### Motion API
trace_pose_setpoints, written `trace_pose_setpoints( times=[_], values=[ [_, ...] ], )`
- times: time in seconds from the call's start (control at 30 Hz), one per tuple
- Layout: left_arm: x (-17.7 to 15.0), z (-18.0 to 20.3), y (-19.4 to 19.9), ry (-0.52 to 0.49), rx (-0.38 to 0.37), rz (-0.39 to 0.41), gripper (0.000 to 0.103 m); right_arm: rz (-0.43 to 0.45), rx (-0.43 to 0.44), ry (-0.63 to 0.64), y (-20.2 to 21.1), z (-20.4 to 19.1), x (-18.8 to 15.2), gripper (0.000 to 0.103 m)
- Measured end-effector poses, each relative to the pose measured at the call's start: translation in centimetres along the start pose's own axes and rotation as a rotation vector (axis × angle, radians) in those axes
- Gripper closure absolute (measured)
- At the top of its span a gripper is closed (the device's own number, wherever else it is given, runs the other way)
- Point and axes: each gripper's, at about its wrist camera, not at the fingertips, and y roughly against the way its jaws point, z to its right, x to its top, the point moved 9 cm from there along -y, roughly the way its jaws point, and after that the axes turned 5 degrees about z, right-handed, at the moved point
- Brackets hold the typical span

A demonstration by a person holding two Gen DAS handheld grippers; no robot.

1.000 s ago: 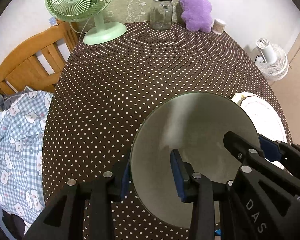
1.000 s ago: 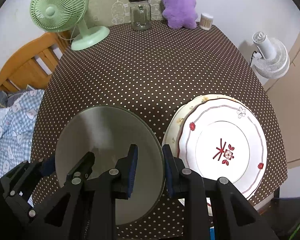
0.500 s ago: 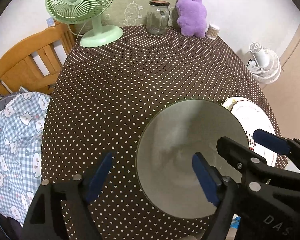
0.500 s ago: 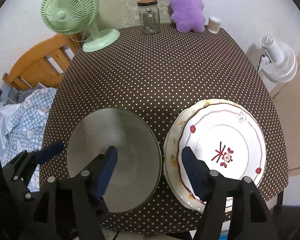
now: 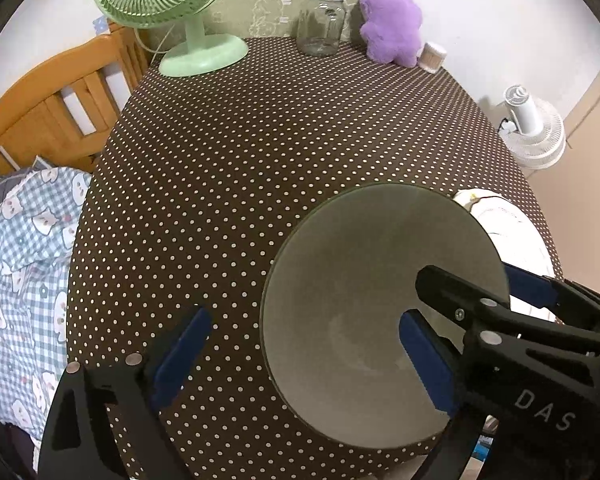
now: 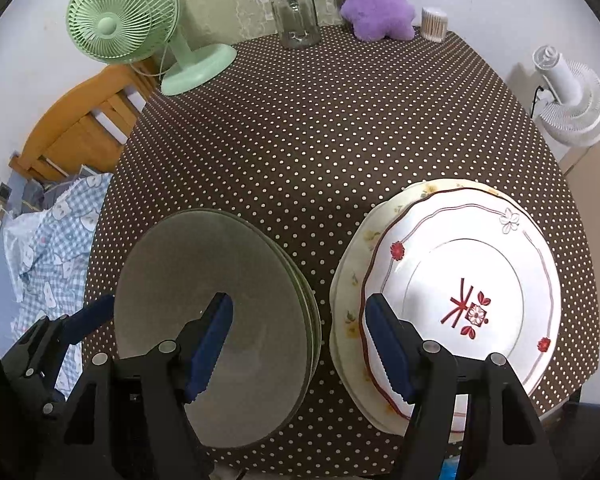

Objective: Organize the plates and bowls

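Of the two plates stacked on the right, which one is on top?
The white scalloped plate with the red flower motif is on top. The cream plate with yellow flowers lies beneath it, only its left rim showing.

Two fans are counted: one green fan (image 6: 124,24) on the table and one white fan (image 6: 572,100) on the floor. Two patterned plates (image 6: 464,304) are seen in one stack, and at least two grey-green bowls (image 6: 216,316) are nested, judged by their rims. One glass jar (image 6: 296,12), one purple plush toy (image 6: 376,0), one cotton swab container (image 6: 434,24) and two grippers are counted.
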Motion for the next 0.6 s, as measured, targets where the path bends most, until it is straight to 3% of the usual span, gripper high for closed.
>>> trace_pose_setpoints(
  times=[0.2,0.6],
  values=[
    [0.4,0.2,-0.7,0.008,0.007,-0.001,0.009,-0.014,0.031,0.011,-1.0,-0.3,0.3,0.032],
    [-0.4,1.1,-2.5,0.036,-0.016,-0.064,0.024,-0.099,0.069,0.004,-3.2,-0.8,-0.5,0.049]
  ],
)
